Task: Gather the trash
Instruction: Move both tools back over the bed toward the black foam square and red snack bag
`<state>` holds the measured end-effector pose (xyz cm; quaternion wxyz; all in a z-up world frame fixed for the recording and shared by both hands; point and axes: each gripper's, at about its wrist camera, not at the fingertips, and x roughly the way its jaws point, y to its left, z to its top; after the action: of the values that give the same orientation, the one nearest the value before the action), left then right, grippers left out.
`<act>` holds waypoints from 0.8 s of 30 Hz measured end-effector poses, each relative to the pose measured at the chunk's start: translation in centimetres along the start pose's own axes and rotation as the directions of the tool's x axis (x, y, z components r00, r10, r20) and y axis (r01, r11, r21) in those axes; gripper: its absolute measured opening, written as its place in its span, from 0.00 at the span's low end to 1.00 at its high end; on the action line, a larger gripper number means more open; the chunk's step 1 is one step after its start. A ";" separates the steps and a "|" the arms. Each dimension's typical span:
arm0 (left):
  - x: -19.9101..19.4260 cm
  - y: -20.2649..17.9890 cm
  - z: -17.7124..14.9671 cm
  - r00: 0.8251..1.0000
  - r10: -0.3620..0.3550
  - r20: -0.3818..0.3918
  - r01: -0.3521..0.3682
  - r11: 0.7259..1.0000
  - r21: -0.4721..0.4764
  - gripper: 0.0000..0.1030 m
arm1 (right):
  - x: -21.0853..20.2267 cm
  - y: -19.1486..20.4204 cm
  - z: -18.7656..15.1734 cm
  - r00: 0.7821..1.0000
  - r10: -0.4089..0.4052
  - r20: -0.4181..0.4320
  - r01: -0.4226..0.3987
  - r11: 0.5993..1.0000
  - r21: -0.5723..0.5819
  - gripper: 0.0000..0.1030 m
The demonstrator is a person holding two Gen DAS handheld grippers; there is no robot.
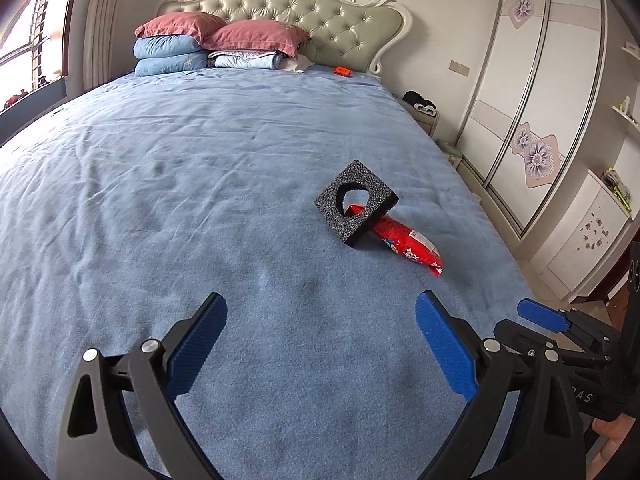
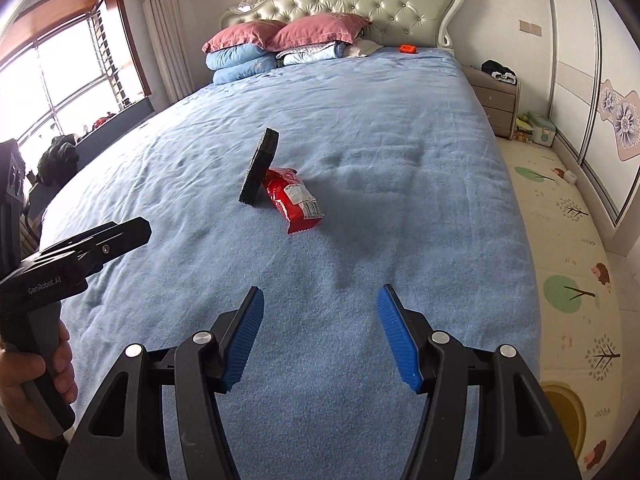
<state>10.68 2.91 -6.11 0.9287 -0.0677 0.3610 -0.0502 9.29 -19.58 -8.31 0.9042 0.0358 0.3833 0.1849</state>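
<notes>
From the left camera, the left gripper (image 1: pixel 320 340) hangs low over the blue bedspread (image 1: pixel 180 200), its blue-padded jaws spread wide and holding nothing. Ahead and a bit to the right lies the trash: a black foam square (image 1: pixel 356 208) with a hole through it, tipped up on edge and leaning on a red snack wrapper (image 1: pixel 404 244). The right gripper (image 1: pixel 540 316) pokes in at the far right edge, side-on. Over to the right camera now: the right gripper (image 2: pixel 320 334) is also spread open and empty above the bedspread (image 2: pixel 400 120), with the foam square (image 2: pixel 260 166) seen edge-on, propped against the wrapper (image 2: pixel 294 198), both well ahead of the jaws. The left gripper (image 2: pixel 100 242) shows at the left, and from this angle I can't tell how its jaws stand. I'd say take the foam first, squeezing across its thin edge, since lifting it frees the wrapper; pinch the wrapper at its crimped end so the film doesn't slip, and stay clear of the cloth.
</notes>
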 end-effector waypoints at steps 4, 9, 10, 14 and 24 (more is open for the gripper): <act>0.4 0.1 0.2 1.000 0.013 -0.011 -0.013 1.000 -0.010 0.92 | 0.9 -0.2 0.3 1.000 0.008 -0.015 -0.008 1.000 -0.013 0.56; 0.9 -0.5 1.1 1.000 0.018 -0.011 -0.018 1.000 -0.003 0.92 | 1.6 0.0 0.8 0.999 0.037 -0.025 -0.038 0.999 -0.026 0.56; 1.0 -0.6 1.2 1.000 0.014 -0.011 -0.014 1.000 0.000 0.92 | 1.8 0.0 0.9 0.999 0.041 -0.029 -0.042 0.999 -0.028 0.56; 1.7 -1.0 1.6 1.000 0.015 -0.022 -0.015 1.000 0.008 0.92 | 2.2 0.2 1.2 0.998 0.044 -0.042 -0.046 0.998 -0.049 0.56; 2.9 0.1 2.7 0.997 0.059 -0.039 -0.059 0.998 0.017 0.92 | 5.0 0.9 2.8 0.995 0.062 -0.079 -0.070 0.993 -0.093 0.57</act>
<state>14.65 2.84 -6.14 0.9231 -0.0485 0.3806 -0.0270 14.17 -16.74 -9.52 0.8830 -0.0021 0.4068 0.2342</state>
